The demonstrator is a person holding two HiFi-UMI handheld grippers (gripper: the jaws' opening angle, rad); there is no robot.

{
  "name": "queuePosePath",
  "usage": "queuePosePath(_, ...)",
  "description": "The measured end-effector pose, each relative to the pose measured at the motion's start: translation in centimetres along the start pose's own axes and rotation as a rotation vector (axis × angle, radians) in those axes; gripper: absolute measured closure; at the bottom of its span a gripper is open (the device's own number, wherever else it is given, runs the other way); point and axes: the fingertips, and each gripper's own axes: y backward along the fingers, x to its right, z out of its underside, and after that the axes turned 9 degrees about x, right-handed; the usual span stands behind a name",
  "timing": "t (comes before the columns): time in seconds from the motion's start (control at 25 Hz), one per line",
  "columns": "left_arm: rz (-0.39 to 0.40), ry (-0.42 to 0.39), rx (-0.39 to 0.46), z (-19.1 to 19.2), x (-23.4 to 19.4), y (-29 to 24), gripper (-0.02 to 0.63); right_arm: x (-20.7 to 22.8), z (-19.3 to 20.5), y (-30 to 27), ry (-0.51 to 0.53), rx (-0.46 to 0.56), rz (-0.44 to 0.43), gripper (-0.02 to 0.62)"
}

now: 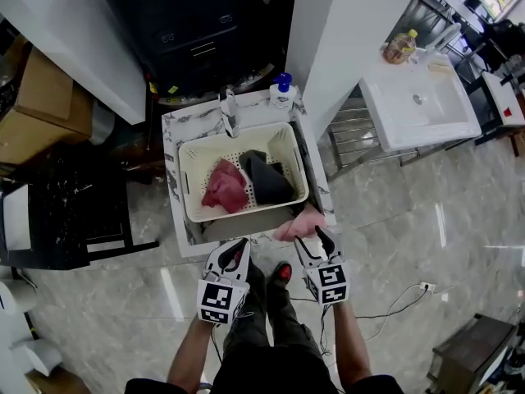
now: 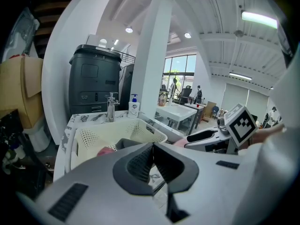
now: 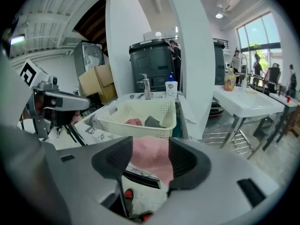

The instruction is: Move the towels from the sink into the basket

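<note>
Pale pink towel (image 1: 298, 222) on the counter's front lip, between wide-open right jaws.

Nearest the person, the left gripper (image 1: 237, 249) hangs just short of the marbled counter (image 1: 175, 142), its jaws closed together with nothing between them. The right gripper (image 1: 312, 240) beside it has its jaws spread wide. The pale pink towel lies between them, draped over the counter's front edge, and the pads do not press on it. Just beyond, a cream perforated basket (image 1: 185, 184) sits over the sink and holds a red towel (image 1: 225, 187) on the left and a dark grey towel (image 1: 267, 179) on the right, touching each other. Behind the basket stand the chrome faucet (image 1: 230, 112) and a blue-capped soap dispenser (image 1: 283, 92), then a dark bin (image 1: 197, 23). A white washbasin (image 1: 418, 105) stands well apart to the right.
</note>
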Motion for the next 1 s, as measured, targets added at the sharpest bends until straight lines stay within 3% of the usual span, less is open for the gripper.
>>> queuePosePath(0.68, -0.026, 0.028, -0.019, 1.1, -1.7, 0.1, 0.598, -0.1, 1.5, -1.8, 0.062, -0.064, 0.022, 0.358)
queuePosePath(0.84, -0.025, 0.031, -0.014, 1.0, -1.6, 0.1, 0.598, -0.2, 1.6, -1.8, 0.082, -0.065, 0.027, 0.39)
queuePosePath(1.0, -0.027, 0.028, -0.012, 0.8, -1.6, 0.1, 0.598, -0.2, 1.6, -1.7, 0.083, -0.072, 0.033, 0.465)
